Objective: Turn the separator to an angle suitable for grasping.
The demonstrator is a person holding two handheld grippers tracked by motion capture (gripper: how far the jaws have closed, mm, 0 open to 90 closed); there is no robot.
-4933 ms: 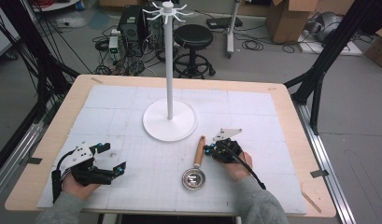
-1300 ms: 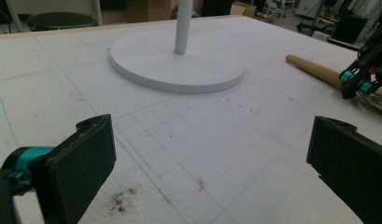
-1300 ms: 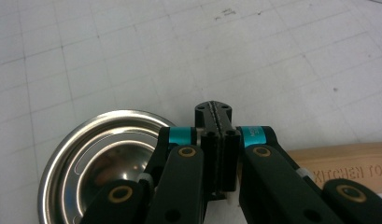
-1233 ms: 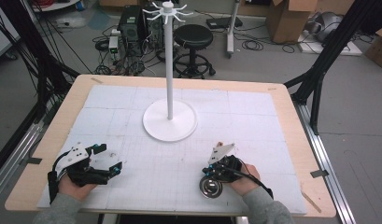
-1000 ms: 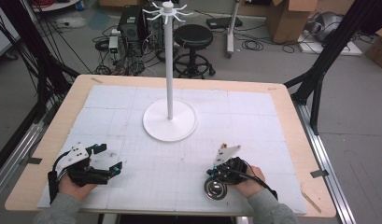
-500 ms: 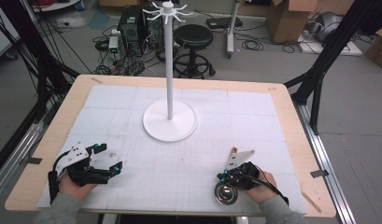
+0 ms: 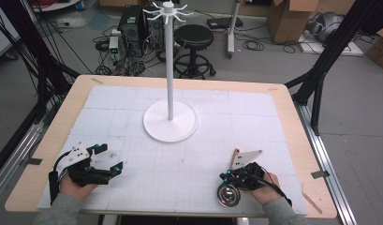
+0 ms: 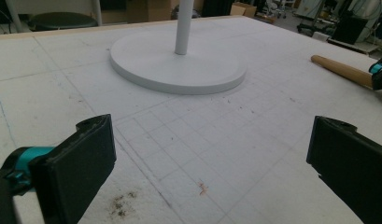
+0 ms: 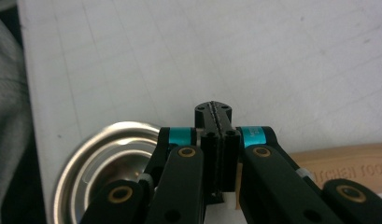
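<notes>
A metal ladle with a round steel bowl (image 7: pixel 229 195) and a wooden handle (image 7: pixel 235 158) lies near the table's front edge at the right. My right gripper (image 7: pixel 225 177) sits over its neck. In the right gripper view the jaws (image 9: pixel 213 110) are pressed together above the ladle, with the bowl (image 9: pixel 104 158) to the left and the handle (image 9: pixel 347 163) to the right. My left gripper (image 7: pixel 112 162) rests at the front left, its jaws spread wide (image 8: pixel 207 172) with nothing between them. The handle's tip (image 8: pixel 340 70) also appears far right in the left gripper view.
A white stand with a round base (image 7: pixel 170 122) and a tall pole topped by hooks (image 7: pixel 168 9) is at the table's middle back. A white gridded mat (image 7: pixel 133 103) covers the wooden tabletop. Beyond the table are a stool (image 7: pixel 193 37) and boxes.
My right gripper has carried the ladle rightward and closer to the front edge, turning it so the bowl faces the near side. The left gripper has stayed put.
</notes>
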